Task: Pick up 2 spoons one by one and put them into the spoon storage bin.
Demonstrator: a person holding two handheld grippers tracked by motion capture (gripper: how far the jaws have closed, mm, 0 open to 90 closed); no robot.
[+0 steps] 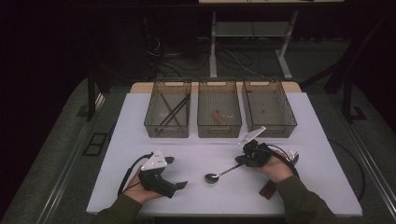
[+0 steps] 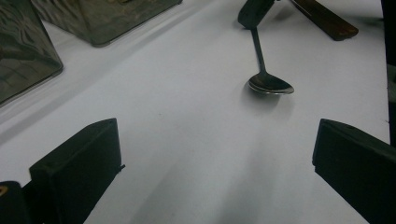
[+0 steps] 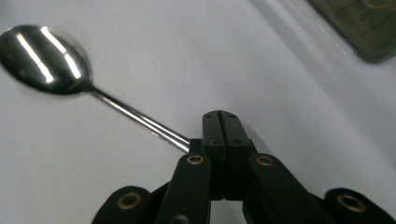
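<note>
The right gripper pinches the spoon handle, its far end hidden; the left gripper gapes empty above the surface.

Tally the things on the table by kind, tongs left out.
Clear bins: 3
Spoons: 1
Forks: 1, by the right wrist
Brown-handled pieces on the table: 1
Total: 6
Bin contents too dim to count.

Dim lab, white test table, floor cables, metal desk frame
</note>
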